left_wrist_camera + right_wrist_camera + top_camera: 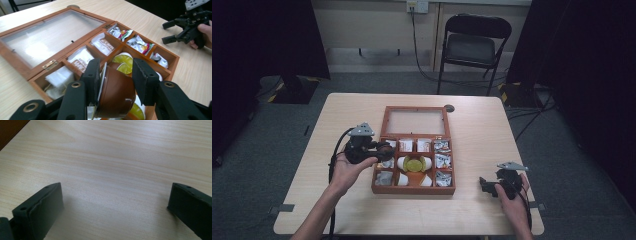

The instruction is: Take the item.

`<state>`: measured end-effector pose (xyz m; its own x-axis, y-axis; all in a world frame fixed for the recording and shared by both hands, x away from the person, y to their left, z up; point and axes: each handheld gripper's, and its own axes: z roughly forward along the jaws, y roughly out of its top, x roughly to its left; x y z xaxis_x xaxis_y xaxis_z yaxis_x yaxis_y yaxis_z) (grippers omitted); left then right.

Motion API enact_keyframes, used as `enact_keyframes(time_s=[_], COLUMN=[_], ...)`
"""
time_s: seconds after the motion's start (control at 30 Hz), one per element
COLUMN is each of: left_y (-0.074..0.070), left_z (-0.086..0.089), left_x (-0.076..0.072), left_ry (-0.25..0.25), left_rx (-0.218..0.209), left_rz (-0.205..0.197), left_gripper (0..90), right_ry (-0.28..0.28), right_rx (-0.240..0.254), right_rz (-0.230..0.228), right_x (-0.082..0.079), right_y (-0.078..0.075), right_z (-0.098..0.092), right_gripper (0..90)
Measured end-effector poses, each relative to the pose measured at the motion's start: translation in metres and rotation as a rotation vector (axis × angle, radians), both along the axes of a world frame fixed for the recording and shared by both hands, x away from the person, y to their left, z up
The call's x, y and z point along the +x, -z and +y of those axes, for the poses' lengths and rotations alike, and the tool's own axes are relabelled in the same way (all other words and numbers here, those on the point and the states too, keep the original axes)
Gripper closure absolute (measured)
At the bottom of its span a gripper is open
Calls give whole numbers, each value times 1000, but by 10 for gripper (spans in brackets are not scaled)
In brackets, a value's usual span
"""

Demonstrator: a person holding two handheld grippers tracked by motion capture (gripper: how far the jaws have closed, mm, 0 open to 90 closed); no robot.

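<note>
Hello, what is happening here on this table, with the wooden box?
A person holds a gripper in each hand. The left gripper is closed around a brown capsule, just above the open wooden box of sachets and capsules. The right gripper rests open over the bare table, holding nothing.

I read this as a lab recording bay: black curtains [267, 35], folding chair [474, 42], floor cables [432, 75], taped floor marks [512, 90].

Left gripper [115, 75] jaws clamp a pod; right gripper [115, 205] jaws spread wide.
</note>
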<state>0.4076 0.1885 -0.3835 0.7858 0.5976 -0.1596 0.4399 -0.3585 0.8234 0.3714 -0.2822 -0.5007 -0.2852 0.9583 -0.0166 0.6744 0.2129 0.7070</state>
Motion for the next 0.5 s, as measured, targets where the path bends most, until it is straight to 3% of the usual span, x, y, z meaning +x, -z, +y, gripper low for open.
enact_keyframes(time_s=[0.5], left_y=[-8], left_z=[36], left_x=[4], left_ry=[-83], left_rx=[-8], left_rz=[-24], left_gripper=[592], right_ry=[0], right_rx=[0], right_rz=[0], right_x=[0], right_y=[0], right_z=[0], right_gripper=[0])
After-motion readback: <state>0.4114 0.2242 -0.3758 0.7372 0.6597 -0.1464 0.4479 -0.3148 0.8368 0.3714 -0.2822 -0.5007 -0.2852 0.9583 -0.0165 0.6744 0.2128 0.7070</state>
